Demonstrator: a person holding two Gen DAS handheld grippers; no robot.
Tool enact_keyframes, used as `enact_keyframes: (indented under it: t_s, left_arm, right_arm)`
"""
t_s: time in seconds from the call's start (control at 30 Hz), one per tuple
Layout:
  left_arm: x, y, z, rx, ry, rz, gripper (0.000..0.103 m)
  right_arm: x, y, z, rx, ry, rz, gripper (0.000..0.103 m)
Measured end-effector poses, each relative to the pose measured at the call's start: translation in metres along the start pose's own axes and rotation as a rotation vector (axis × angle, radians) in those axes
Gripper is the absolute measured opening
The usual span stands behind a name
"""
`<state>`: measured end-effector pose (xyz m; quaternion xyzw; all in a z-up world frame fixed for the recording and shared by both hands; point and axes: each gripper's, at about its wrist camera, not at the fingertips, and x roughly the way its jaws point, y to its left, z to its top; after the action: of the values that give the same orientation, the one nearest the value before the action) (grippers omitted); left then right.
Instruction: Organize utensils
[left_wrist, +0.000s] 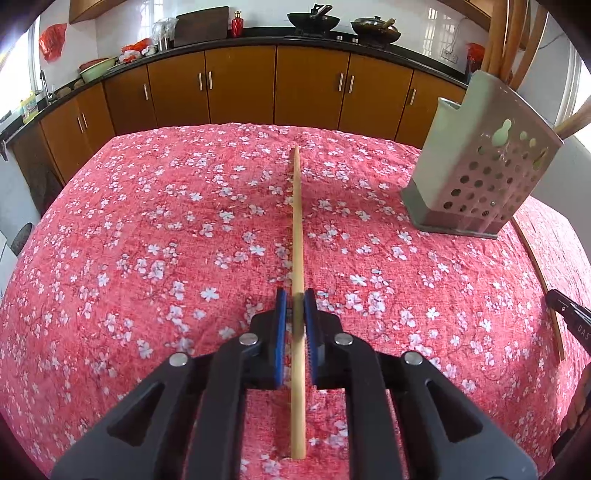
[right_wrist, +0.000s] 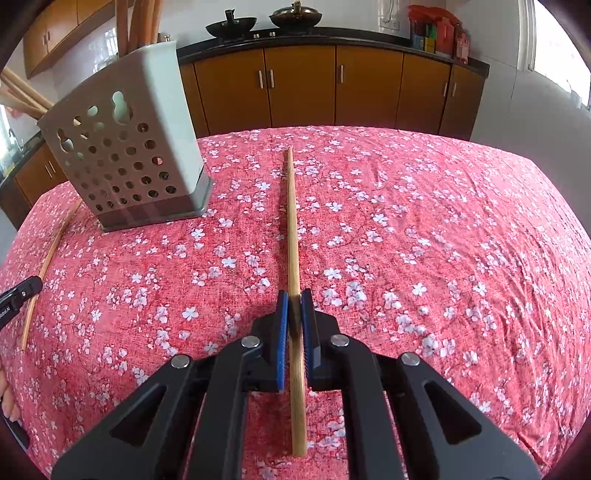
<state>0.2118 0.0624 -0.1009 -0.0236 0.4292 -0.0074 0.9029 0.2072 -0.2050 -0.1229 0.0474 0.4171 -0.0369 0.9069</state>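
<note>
My left gripper (left_wrist: 295, 297) is shut on a wooden chopstick (left_wrist: 297, 221) that points forward over the red flowered tablecloth. My right gripper (right_wrist: 294, 297) is shut on a second wooden chopstick (right_wrist: 291, 221), also pointing forward. A grey perforated utensil holder (left_wrist: 480, 173) stands at the right of the left wrist view and holds several wooden utensils. The same holder (right_wrist: 125, 162) stands at the left of the right wrist view. Each gripper's tip shows at the edge of the other's view: the right gripper (left_wrist: 565, 310) and the left gripper (right_wrist: 18, 293).
The table (left_wrist: 147, 240) is covered by the red cloth. Brown kitchen cabinets (left_wrist: 240, 85) and a dark counter with woks (left_wrist: 314, 20) run behind it. The table's far edge lies beyond the chopstick tips.
</note>
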Motion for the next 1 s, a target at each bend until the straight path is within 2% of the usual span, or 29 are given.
enact_keyframes:
  t_s: [0.8,1.0]
  left_arm:
    - [-0.0025,0.0036,-0.0017,-0.015,-0.002,-0.019,0.013]
    - [-0.0031,0.0028,-0.0017,-0.022,-0.002,-0.025,0.013]
  right_arm:
    - [-0.0008,-0.0007,-0.0011,0.004,-0.003,-0.001,0.010]
    - [-0.0012,-0.0025,-0.0008,0.015,-0.003,-0.006,0.014]
